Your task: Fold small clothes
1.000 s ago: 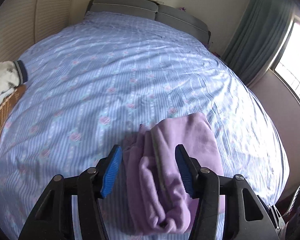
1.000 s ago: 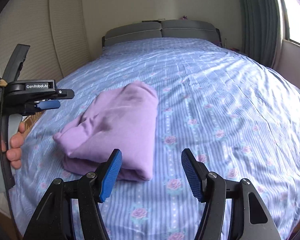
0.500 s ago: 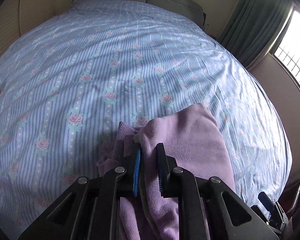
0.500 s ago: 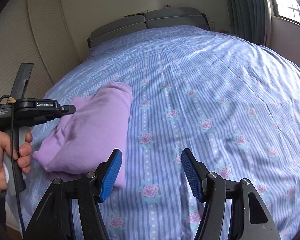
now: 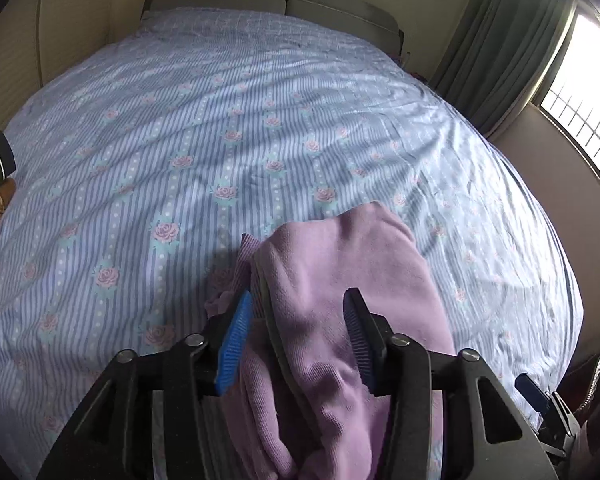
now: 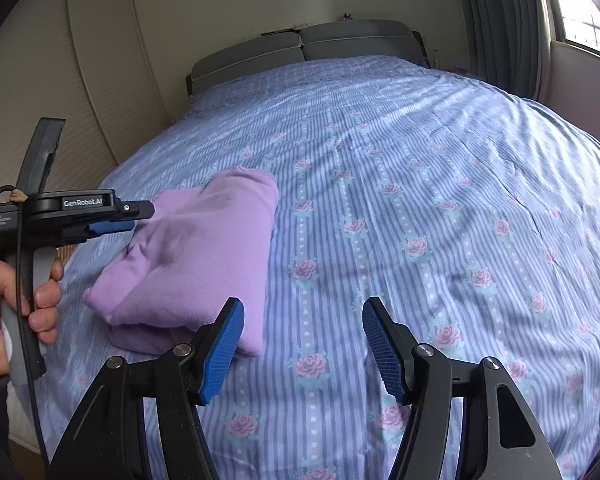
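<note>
My left claw point(image 5: 296, 332) is opening now. Half a second ago its blue pads were pinched almost shut on an edge of the purple garment point(image 5: 340, 300); now they stand apart, with a ridge of the cloth between them but, as far as I can see, no longer pressed. So I let the fold go. In the right wrist view the garment point(image 6: 196, 256) lies as a thick folded bundle in the left half of the frame, on the blue flowered bed point(image 6: 420, 200), and it keeps its shape. My right claw point(image 6: 304, 344) is open as before and holds nothing; the bundle's corner is just beside its left pad. I judge this piece nearly finished, perhaps needing only a small tidy.
</note>
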`<state>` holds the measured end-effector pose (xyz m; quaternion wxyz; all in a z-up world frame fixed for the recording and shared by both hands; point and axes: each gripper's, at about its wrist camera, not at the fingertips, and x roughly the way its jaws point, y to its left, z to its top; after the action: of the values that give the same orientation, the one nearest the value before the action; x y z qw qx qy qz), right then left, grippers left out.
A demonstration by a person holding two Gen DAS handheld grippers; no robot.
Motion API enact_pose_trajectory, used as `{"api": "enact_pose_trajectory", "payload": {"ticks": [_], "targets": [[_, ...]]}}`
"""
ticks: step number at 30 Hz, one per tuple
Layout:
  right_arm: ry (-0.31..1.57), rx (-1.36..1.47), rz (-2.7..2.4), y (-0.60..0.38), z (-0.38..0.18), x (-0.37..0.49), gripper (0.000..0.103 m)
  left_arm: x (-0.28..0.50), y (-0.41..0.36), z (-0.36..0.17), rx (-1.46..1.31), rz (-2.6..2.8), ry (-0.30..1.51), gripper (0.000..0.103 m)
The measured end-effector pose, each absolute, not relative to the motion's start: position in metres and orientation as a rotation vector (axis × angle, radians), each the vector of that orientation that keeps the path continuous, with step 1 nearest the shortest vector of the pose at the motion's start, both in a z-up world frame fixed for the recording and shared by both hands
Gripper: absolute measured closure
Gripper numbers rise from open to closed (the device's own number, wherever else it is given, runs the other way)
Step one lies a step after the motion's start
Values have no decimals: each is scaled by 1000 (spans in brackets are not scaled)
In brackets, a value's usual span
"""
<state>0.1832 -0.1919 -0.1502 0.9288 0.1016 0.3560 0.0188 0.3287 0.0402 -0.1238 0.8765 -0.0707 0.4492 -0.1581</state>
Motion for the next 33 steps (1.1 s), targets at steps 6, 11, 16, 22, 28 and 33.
{"api": "enact_pose_trajectory", "payload": {"ticks": [6,11,16,22,28,33], "targets": [[718,223,38,-194,-144,173,41,301,43,-127,-224,-399,995,59],[710,213,40,-192,-140,164,41,298,44,-152,-272,-411,1049,76],[707,199,27,-196,-139,160,41,301,60,-160,-370,-402,1046,75],[721,227,15,-203,-144,162,41,309,64,-166,-417,-421,1031,71],[732,220,14,-200,-148,164,41,320,63,-182,-505,-479,1066,74],[743,233,8,-203,-151,166,41,305,73,-165,-520,-485,1039,87]]}}
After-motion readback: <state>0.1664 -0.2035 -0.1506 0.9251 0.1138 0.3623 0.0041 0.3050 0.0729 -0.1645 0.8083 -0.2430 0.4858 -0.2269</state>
